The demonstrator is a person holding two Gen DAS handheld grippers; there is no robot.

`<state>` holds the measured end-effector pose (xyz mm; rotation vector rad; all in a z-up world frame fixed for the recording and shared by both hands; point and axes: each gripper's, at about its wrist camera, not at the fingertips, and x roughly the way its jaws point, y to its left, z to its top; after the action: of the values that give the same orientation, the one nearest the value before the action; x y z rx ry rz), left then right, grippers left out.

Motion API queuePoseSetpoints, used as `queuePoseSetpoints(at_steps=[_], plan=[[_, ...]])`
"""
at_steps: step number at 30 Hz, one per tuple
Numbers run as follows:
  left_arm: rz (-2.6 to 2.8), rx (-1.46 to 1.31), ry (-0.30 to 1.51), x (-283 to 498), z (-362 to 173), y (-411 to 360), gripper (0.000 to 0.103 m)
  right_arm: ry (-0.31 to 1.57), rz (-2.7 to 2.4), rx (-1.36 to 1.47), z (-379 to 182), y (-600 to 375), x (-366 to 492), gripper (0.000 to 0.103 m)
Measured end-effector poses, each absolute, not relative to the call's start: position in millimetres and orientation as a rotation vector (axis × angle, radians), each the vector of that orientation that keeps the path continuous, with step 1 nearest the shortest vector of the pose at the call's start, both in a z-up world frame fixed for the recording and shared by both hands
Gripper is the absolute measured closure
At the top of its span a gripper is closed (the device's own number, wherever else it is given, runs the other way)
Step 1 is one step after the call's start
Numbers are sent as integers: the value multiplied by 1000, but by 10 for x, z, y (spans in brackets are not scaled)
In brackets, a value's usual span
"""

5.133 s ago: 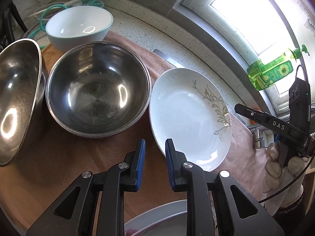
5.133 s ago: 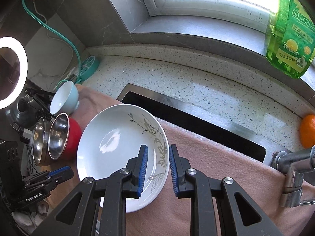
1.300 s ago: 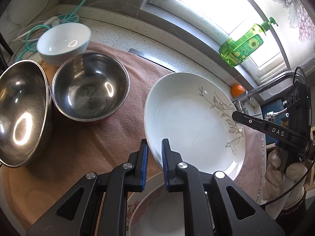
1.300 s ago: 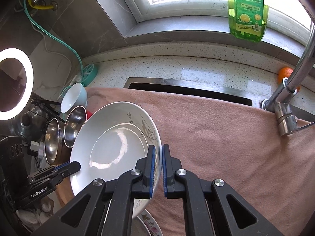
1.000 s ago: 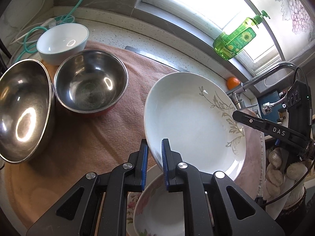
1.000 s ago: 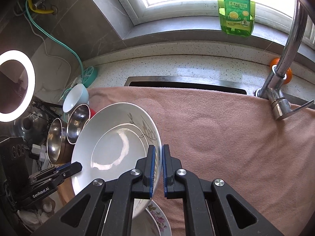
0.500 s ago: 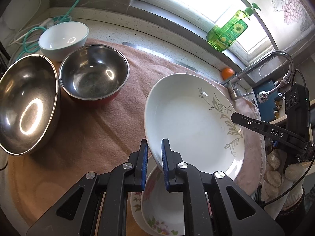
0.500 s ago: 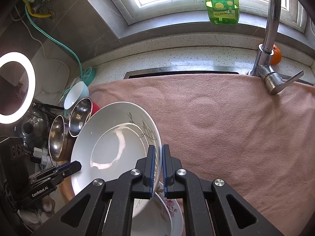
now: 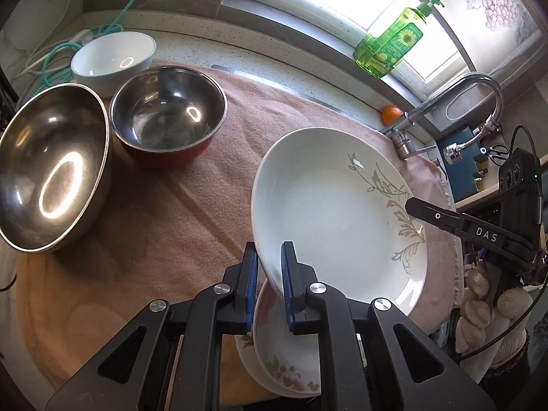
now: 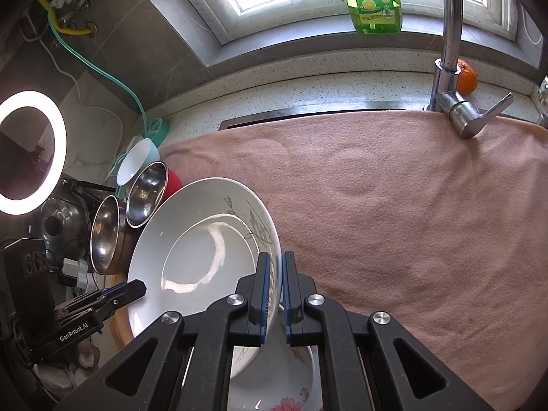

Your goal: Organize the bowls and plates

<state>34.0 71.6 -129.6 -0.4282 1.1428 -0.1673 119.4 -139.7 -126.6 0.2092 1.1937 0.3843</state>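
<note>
Left wrist view: a glossy round white plate [image 9: 328, 212] with a grey-gold leaf sprig hangs tilted above the nappy pink towel [image 9: 191, 185], its hollow face turned up and to the right. The left gripper [image 9: 269, 274] is clamped on its near-left rim, and the right gripper [image 10: 274, 294] pinches the opposite rim. Just below it lie stacked flowered plates [image 9: 284, 370]; far left are two steel bowls [image 9: 164, 113] and a white ceramic bowl [image 9: 113, 56].

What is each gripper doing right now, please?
Left gripper: shut on the leaf-pattern plate, at its near rim.
Right gripper: shut on the same plate, at the opposite rim.
</note>
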Motion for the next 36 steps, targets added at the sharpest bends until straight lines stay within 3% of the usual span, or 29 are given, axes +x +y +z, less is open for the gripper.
queuePoseSetpoints(at_steps=[36], plan=[[-251,-356,1197,97,-1421,569,91,1205,285,326,-1503,-1622,415,96]])
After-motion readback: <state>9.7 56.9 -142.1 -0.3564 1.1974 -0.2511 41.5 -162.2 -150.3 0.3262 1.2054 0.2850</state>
